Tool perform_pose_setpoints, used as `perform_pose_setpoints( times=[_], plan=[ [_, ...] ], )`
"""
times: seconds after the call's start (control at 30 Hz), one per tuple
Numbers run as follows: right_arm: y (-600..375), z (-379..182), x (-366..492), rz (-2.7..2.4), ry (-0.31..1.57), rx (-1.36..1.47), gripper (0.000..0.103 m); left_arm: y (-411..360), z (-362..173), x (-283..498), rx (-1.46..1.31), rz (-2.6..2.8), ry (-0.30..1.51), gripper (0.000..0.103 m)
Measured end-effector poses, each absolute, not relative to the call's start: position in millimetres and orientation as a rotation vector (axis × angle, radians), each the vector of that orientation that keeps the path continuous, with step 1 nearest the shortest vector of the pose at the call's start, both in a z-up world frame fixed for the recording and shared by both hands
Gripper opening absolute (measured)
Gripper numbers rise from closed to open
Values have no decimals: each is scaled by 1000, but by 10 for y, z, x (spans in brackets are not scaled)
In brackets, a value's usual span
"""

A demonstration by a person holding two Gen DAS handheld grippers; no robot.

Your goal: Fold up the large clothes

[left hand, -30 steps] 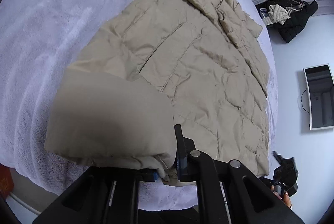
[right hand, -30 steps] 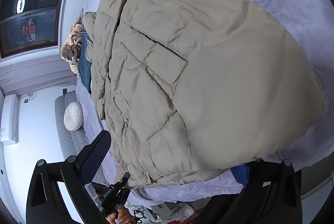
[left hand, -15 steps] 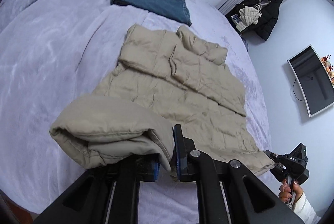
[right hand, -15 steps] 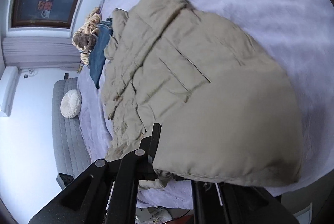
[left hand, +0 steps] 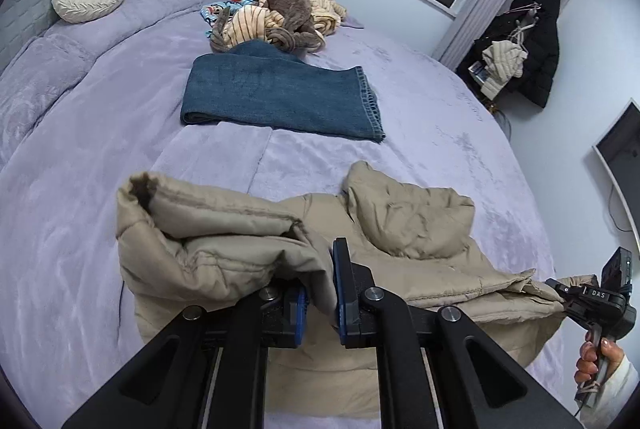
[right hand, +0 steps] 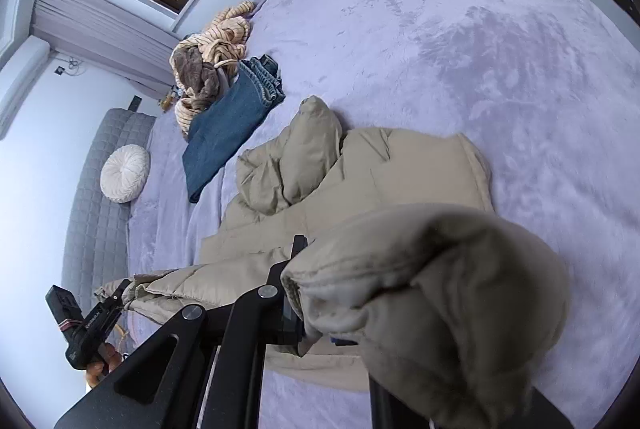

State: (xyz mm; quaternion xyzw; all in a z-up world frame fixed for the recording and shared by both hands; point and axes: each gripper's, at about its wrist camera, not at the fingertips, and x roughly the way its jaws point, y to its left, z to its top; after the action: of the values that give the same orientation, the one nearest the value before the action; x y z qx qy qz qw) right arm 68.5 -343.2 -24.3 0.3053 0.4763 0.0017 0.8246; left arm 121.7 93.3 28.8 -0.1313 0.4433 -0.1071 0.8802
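The puffy tan jacket (left hand: pixel 404 229) is soft, light and floppy, so your left gripper (left hand: pixel 320 299) and right gripper (right hand: pixel 316 333) each pinch its thick bottom edge tight.

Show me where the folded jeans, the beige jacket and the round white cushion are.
folded jeans (left hand: pixel 280 97), left wrist view, middle of the denim.
beige jacket (left hand: pixel 412 221), left wrist view, on its puffy collar part.
round white cushion (right hand: pixel 125 173), right wrist view, its centre.
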Motion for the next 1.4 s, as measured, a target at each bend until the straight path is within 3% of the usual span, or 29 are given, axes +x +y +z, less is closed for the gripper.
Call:
perform_pose_setpoints(
  times=[0.43,0.67,0.7,0.73,0.77,0.8,0.83,0.87,0.9,1.0,1.07,1.1,1.13,1.3,1.4],
  plan=[
    [-3691,-1265,1568,-46,1104,700,9,624,-1008,2257,-170,-79,1075,13],
    [-3704,-1411,1692,-39,1079,702,10,592,-1159,2357,-136,-111,1077,15],
    [-3707,-1405,1693,-40,1080,708,11,606,-1131,2334,-130,-118,1066,25],
    [-3705,-1396,1696,-42,1081,713,15,628,-1084,2303,-132,-122,1050,50],
    [-3700,-1371,1696,-39,1080,715,18,663,-1026,2253,-133,-114,1017,66],
    [-3699,-1342,1699,-35,1079,712,27,697,-959,2206,-129,-97,984,95],
    [-3689,-1298,1697,-28,1075,705,41,731,-893,2166,-124,-83,954,103],
    [-3676,-1248,1691,-19,1068,697,51,761,-839,2127,-120,-80,931,103],
    [-3661,-1192,1679,-12,1056,688,69,788,-808,2105,-119,-88,931,103],
    [-3592,-1015,1606,-21,1018,645,73,844,-752,2032,-134,-119,938,102],
    [-3498,-933,1523,-3,1009,605,60,827,-735,1973,-157,-193,946,87],
    [-3423,-914,1490,12,1017,566,24,784,-755,1961,-161,-234,964,63],
    [-3351,-922,1478,27,1038,523,8,729,-786,1963,-149,-249,982,51],
    [-3274,-1130,1577,-72,1108,280,8,512,-1215,2237,-3,-156,1013,50],
    [-3568,-1293,1693,-156,1092,295,0,514,-1424,2429,-37,-133,1022,50]
  ],
)
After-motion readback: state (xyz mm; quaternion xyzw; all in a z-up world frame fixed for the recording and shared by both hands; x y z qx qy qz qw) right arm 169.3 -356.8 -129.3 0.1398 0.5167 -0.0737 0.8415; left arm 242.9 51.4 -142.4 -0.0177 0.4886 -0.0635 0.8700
